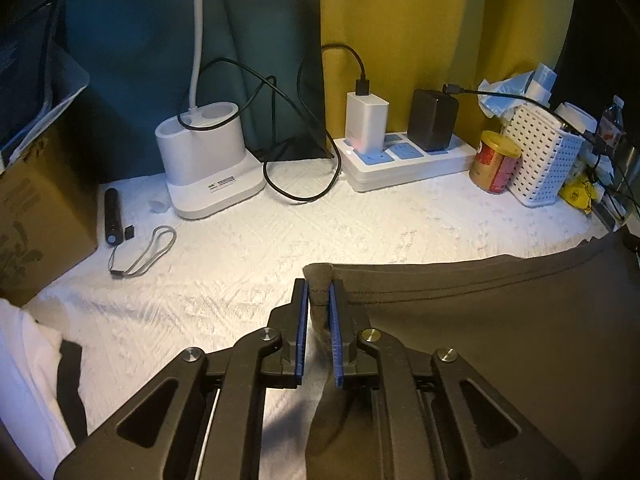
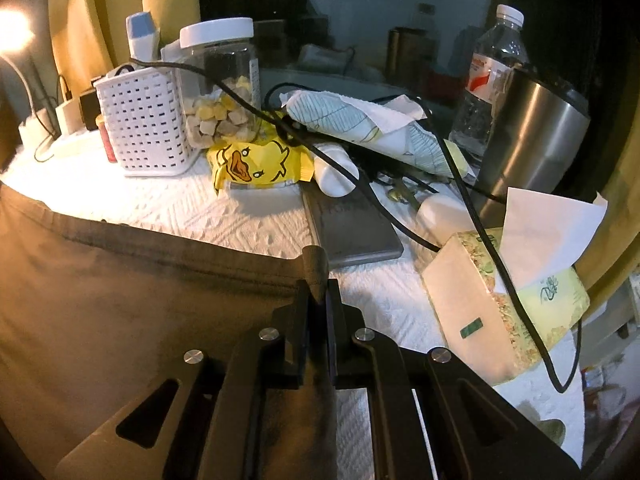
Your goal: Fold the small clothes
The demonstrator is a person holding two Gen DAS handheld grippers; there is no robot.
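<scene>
A dark brown garment (image 1: pixel 500 320) is stretched over the white textured table cover (image 1: pixel 280 240). My left gripper (image 1: pixel 319 292) is shut on its left hem corner, which sticks up between the blue pads. In the right wrist view the same garment (image 2: pixel 120 288) spreads to the left, and my right gripper (image 2: pixel 318 288) is shut on its right hem corner. The hem runs taut between the two grippers, a little above the table.
At the back stand a white lamp base (image 1: pixel 208 160), power strip with chargers (image 1: pixel 400 152), red can (image 1: pixel 496 164) and white basket (image 1: pixel 540 156). A cardboard box (image 1: pixel 40 208) and white cloth (image 1: pixel 28 380) are left. A tissue box (image 2: pixel 504 300), steel tumbler (image 2: pixel 532 140), tablet (image 2: pixel 352 228), cables and jar (image 2: pixel 220 80) crowd the right.
</scene>
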